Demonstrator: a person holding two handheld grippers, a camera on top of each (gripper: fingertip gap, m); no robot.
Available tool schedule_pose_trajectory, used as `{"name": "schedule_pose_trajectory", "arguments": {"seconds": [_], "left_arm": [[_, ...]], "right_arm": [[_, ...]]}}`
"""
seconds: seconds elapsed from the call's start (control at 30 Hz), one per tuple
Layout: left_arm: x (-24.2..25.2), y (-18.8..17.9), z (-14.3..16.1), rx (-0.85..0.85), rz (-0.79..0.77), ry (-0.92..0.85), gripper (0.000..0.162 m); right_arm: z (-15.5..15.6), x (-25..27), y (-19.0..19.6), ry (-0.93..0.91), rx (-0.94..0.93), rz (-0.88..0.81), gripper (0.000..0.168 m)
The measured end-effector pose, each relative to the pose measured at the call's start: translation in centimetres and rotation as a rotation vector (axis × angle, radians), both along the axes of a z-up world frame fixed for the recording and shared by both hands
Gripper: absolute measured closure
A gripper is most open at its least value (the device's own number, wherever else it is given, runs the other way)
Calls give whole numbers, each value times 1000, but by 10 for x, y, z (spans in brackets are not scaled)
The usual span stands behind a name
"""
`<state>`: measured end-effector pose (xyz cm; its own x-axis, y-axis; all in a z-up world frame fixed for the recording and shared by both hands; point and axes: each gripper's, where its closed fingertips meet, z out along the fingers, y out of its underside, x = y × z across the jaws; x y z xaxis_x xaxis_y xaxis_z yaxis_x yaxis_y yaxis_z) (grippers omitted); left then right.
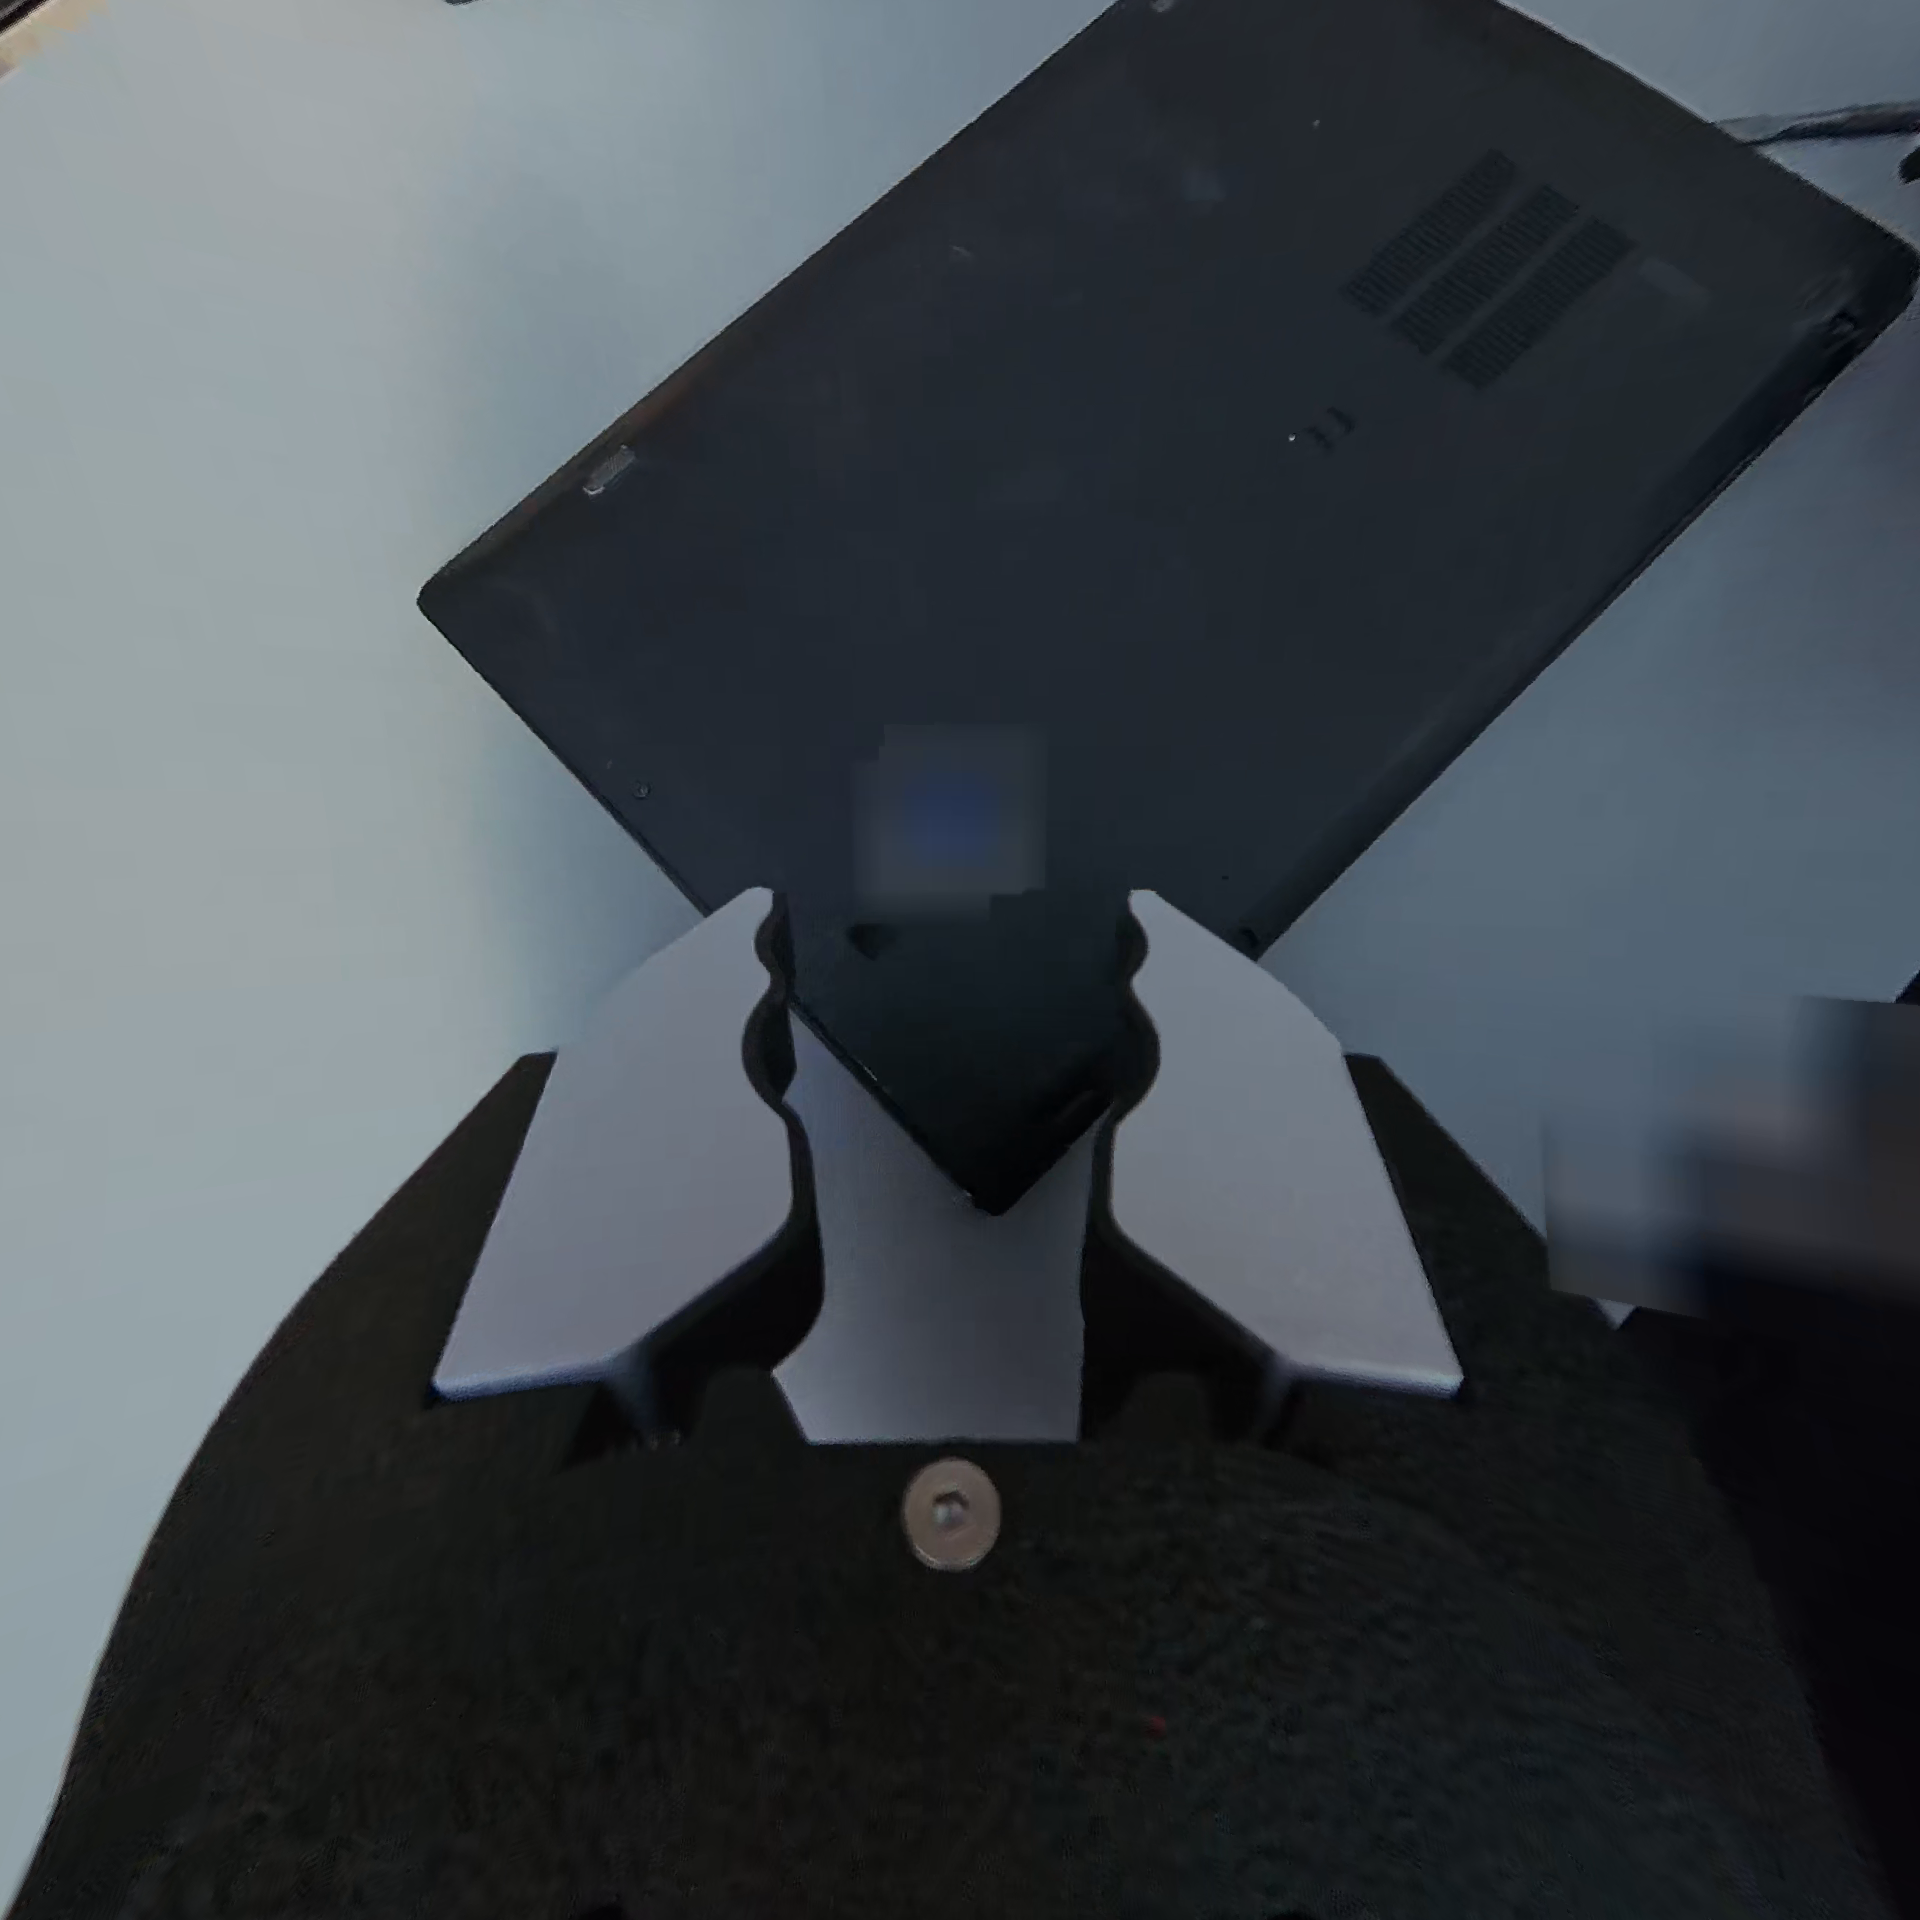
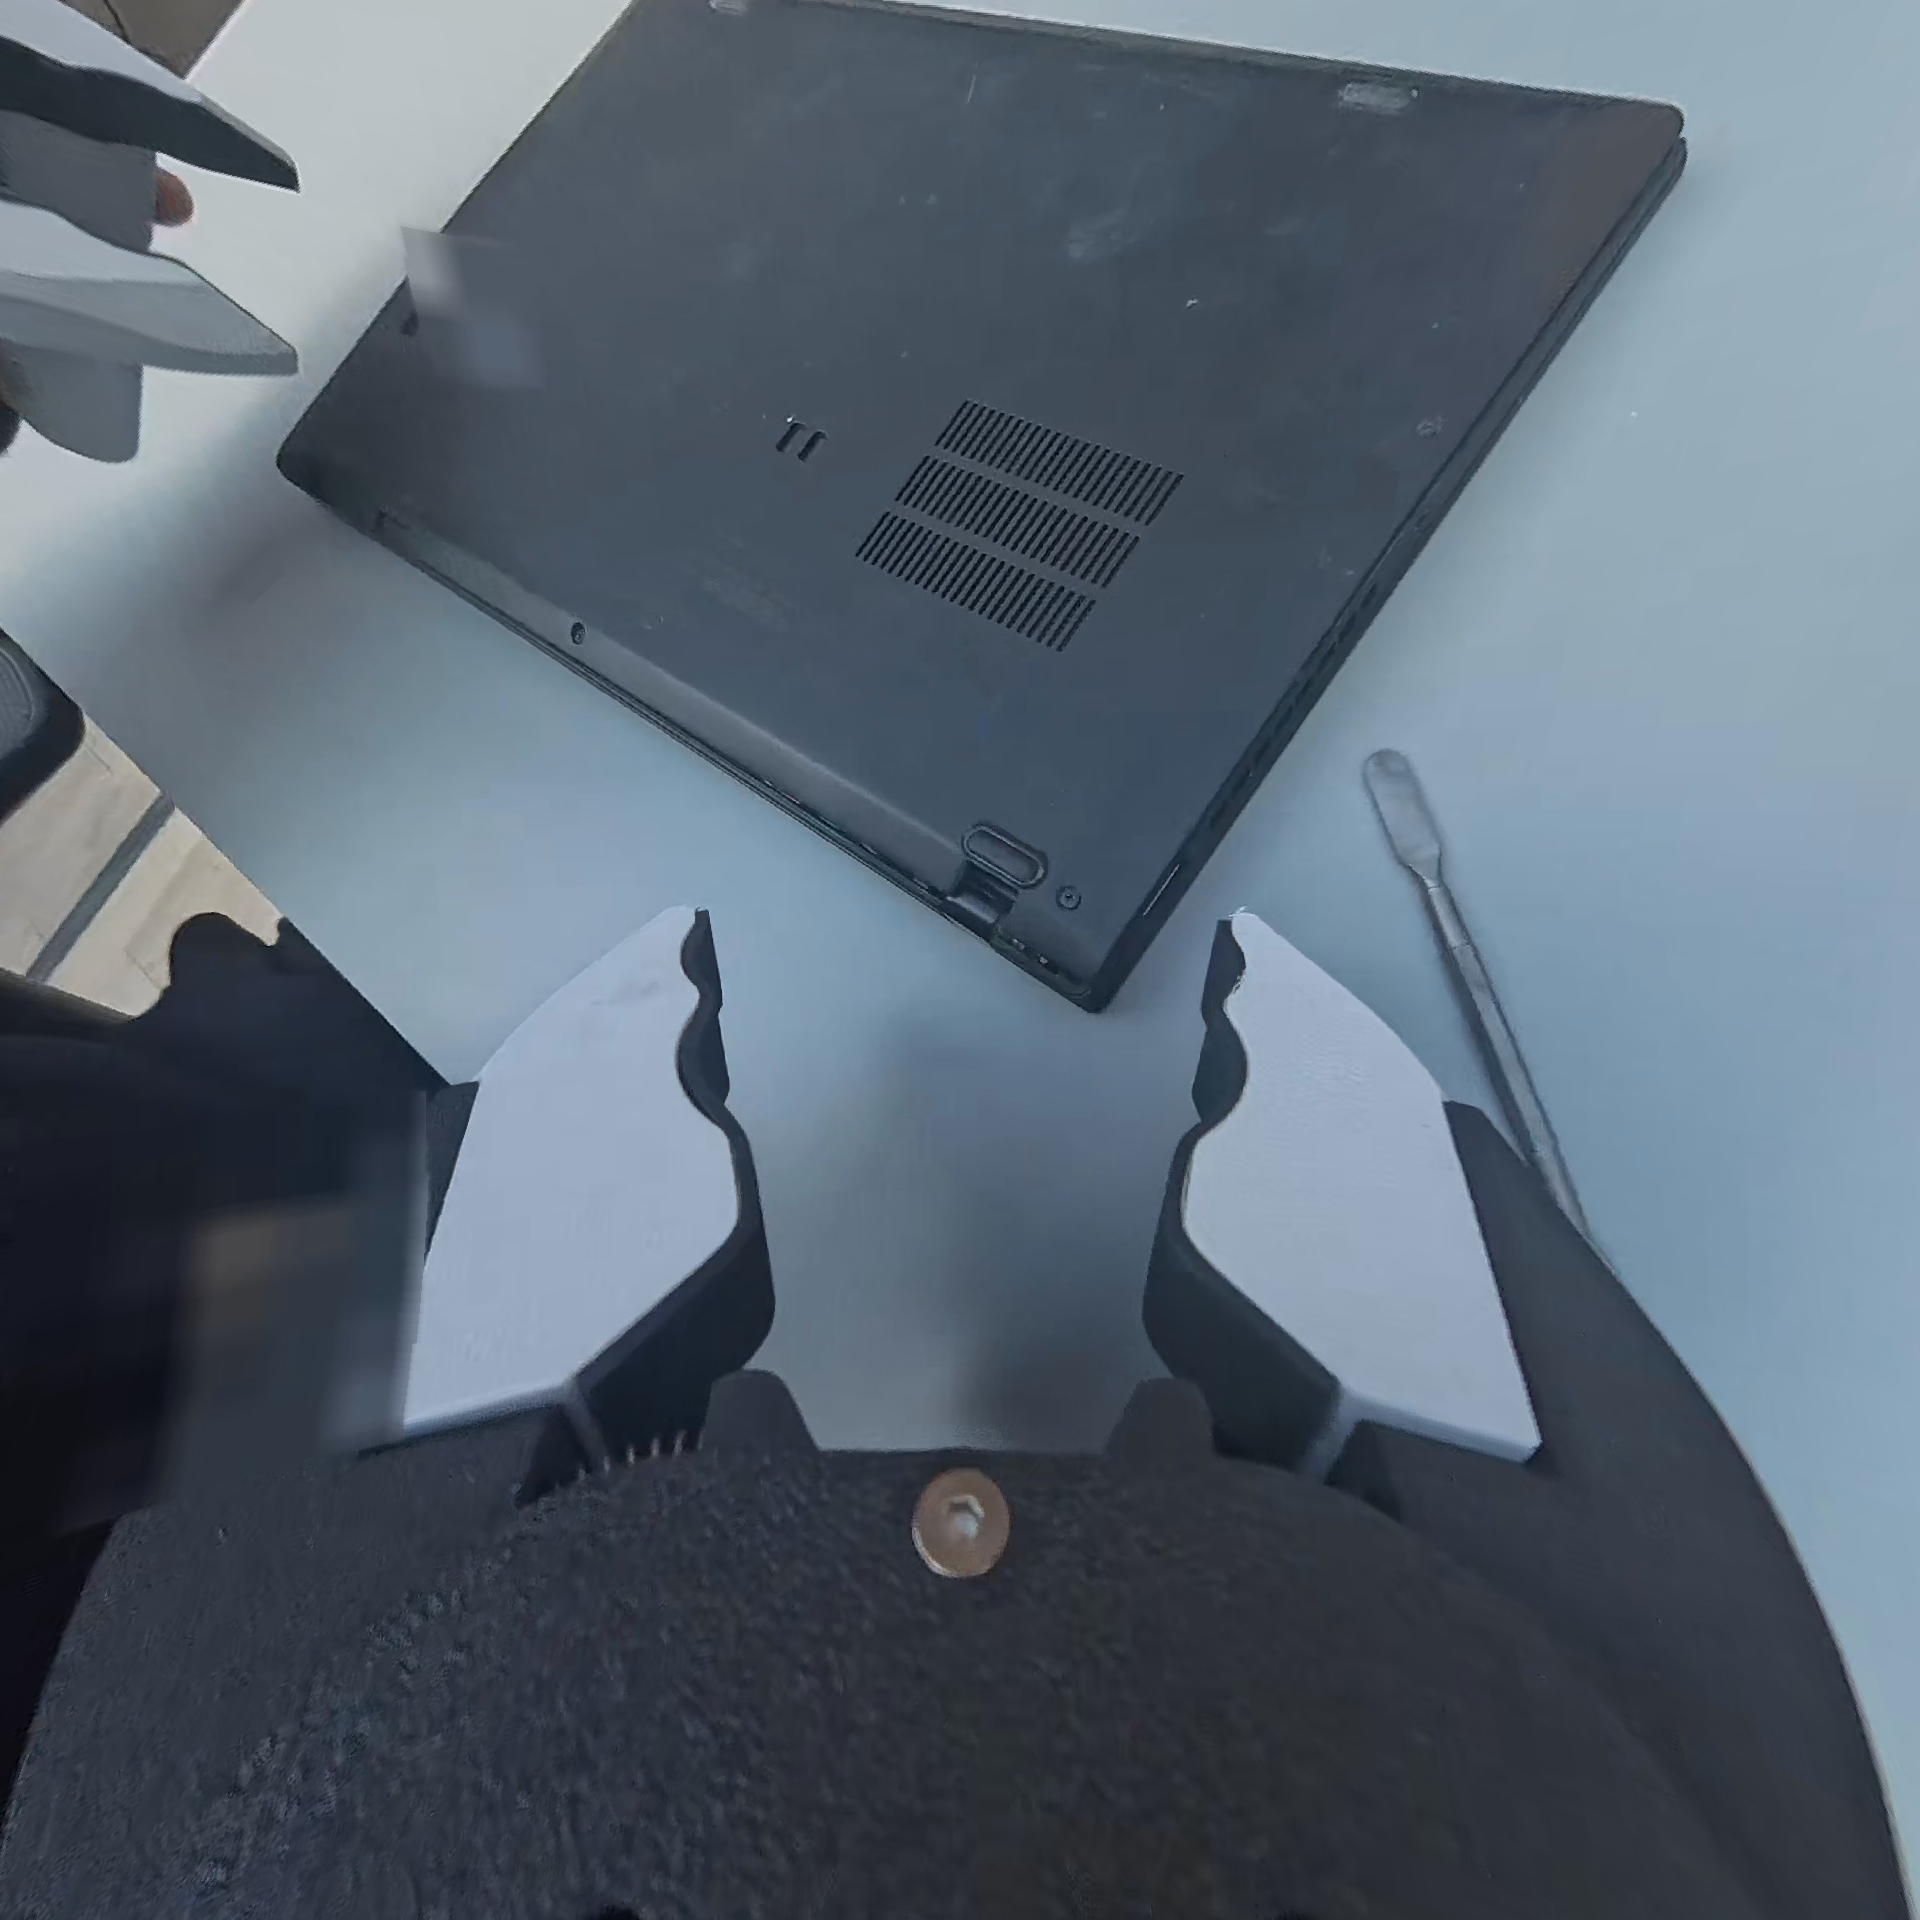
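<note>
A closed black laptop lies bottom side up on a pale table, vent slots facing up. My left gripper is open, and the laptop's near corner lies between its two fingers; I cannot tell whether they touch it. In the right wrist view the laptop lies ahead, with the left gripper at its far-left corner. My right gripper is open and empty over the bare table, just short of the laptop's near corner. A thin metal pry tool lies on the table to its right.
A dark cable lies beyond the laptop's far corner. The table edge runs along the left of the right wrist view, with wooden floor and a dark object below it.
</note>
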<state>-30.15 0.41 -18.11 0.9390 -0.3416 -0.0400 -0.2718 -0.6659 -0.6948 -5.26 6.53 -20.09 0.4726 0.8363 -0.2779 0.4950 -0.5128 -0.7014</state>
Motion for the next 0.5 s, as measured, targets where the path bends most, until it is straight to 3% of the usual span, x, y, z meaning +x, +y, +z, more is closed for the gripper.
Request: {"name": "schedule_pose_trajectory", "arguments": {"seconds": [0.27,0.5], "left_arm": [[-9,-14,-27,-68,-52,-2,89],[-7,-38,-43,-179,-69,-66,110]], "right_arm": [[-4,-11,-1,-66,-101,-111,79],[-3,-15,-4,-84,-153,-134,78]]}}
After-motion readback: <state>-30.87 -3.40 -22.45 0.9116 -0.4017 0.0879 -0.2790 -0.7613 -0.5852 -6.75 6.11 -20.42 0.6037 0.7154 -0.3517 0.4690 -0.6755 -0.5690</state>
